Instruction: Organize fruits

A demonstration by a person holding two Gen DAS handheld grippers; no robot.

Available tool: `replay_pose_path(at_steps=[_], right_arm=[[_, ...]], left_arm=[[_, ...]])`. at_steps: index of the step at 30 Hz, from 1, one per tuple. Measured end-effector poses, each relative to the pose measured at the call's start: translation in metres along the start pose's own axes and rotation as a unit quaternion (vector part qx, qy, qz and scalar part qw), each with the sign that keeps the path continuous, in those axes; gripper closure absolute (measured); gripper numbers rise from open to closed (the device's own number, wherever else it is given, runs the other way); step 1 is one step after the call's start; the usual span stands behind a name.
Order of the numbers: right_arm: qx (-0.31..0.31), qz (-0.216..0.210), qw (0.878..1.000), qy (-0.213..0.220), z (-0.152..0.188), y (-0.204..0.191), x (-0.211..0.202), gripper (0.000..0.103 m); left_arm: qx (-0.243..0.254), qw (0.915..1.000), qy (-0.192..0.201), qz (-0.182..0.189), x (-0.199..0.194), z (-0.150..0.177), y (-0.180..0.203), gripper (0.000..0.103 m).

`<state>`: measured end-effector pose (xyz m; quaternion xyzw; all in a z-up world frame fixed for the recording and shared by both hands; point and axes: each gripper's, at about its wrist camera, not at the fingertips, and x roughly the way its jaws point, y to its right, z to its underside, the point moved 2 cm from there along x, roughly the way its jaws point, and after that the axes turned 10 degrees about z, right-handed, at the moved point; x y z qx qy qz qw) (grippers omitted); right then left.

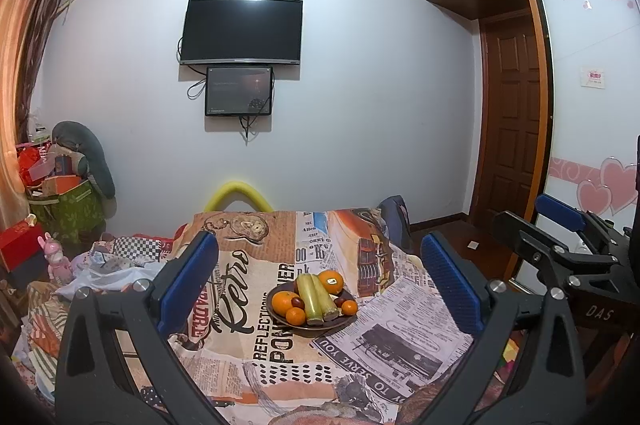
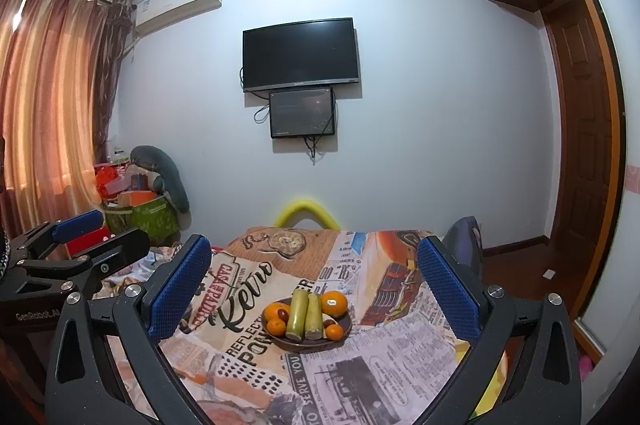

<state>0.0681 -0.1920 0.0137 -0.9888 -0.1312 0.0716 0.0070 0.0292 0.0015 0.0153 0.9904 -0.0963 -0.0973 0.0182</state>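
Hovering nearest the cameras, the left gripper [image 1: 316, 277] and the right gripper [image 2: 314, 285] both stand released, blue-padded jaws spread wide and grasping nothing; between and beyond them lies the newspaper-print retro tablecloth [image 2: 240, 341]; on it, near the table's middle, sits the dark round plate [image 1: 347, 319] carrying two pale green cut stalks [image 1: 316, 299] side by side, several orange citrus fruits [image 1: 282, 301] and small dark red fruits [image 1: 297, 302] tucked between; everything appears already gathered on the plate, so I judge the task either finished or not yet begun; a next move would need one gripper lowered over a single fruit; far back hangs a black wall television [image 1: 241, 32].
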Motion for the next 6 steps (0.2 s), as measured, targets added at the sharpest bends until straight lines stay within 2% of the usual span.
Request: replay_pose_path(at_steps=[6], right_arm=[[-0.001,-0.002,1.0,0.0,-0.0014,-0.0017,0.0006,0.0]], left_arm=[[-0.001,1.0,-0.003,0.001,0.0007,0.0012,-0.0001,0.0]])
